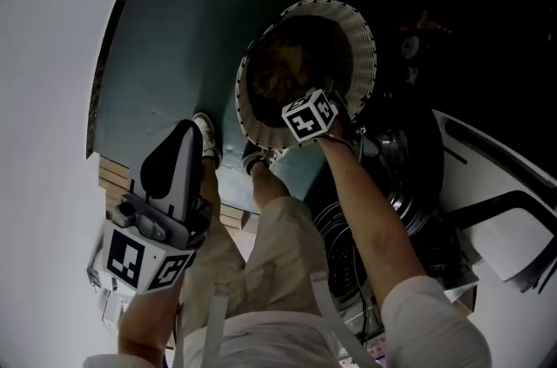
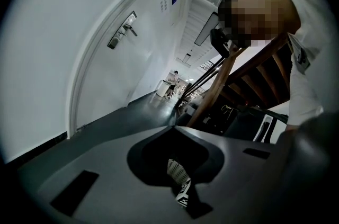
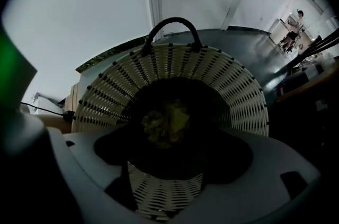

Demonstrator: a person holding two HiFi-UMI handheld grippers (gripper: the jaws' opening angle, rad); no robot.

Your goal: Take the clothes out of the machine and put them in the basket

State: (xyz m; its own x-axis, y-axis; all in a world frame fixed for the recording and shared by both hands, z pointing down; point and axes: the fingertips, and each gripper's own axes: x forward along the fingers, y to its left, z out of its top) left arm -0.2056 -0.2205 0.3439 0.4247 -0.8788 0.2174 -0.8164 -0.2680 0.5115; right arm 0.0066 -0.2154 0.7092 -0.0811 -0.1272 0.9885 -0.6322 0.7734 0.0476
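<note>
Grey and nearest the person's body, the left gripper (image 1: 189, 128) is held out almost level by the hip. Its 2 jaws are closed tip to tip with nothing between them. Beige trousers (image 1: 261, 244) and 2 shoes (image 1: 207, 137) stand on the dark teal floor (image 1: 191, 10) just below it.

The right gripper (image 1: 307, 112) points straight down from a bare forearm, right over the white woven basket (image 1: 364, 53). Its jaws stand wide apart and the pads press on nothing. Beneath them the clothes (image 3: 166, 121), a dark heap with a yellow-green clump on top, lie in the bottom of the basket. The basket sits on the floor just beside the shoes, and its dark handle (image 3: 172, 23) arches over the far rim.

To the right stands the white machine (image 1: 509, 244), with a dark round port (image 1: 407, 184) beside the arm. Further off are a white wall (image 1: 43, 53), a white door (image 2: 132, 59) and wooden stairs (image 2: 254, 77).
</note>
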